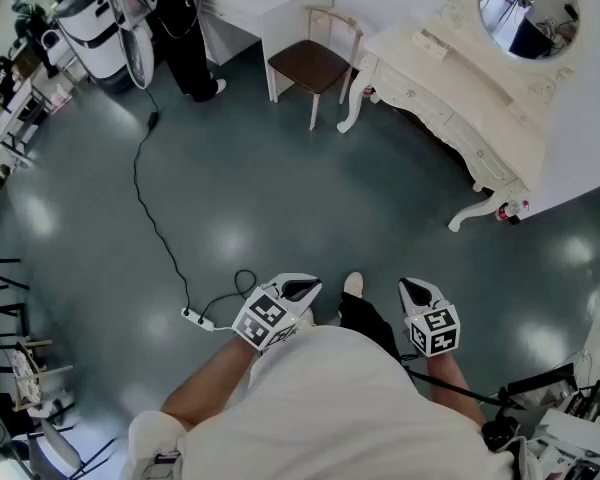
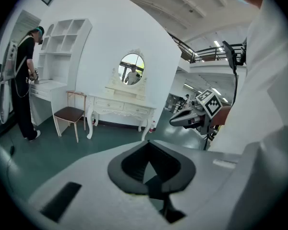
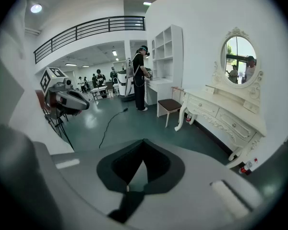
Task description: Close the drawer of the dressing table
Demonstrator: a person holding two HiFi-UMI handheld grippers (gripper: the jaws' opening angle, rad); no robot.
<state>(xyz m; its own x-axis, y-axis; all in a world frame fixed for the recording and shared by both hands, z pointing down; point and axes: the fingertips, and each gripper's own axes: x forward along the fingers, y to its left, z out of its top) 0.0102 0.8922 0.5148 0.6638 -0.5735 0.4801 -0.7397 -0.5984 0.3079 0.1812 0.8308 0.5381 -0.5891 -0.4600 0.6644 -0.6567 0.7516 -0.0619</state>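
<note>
Approach step. My left tongs point(image 1: 305, 290) and right tongs point(image 1: 412, 292) are both pressed together, empty, well apart from the ornate white dressing table point(image 1: 450, 98). Next: walk over and find the open drawer; can't tell which yet.

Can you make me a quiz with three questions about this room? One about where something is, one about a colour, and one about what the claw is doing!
1. Where is the chair?
A) right beside the dressing table
B) on top of it
C) hanging on the wall

2. What colour is the chair's seat?
A) red
B) yellow
C) brown

3. How is the right claw?
A) wide open
B) shut, holding nothing
C) squeezing a cup

Answers:
1 A, it stands upright next to the table's curved leg.
2 C, the seat is dark brown in a pale frame.
3 B, its tips meet with nothing between them.
</note>
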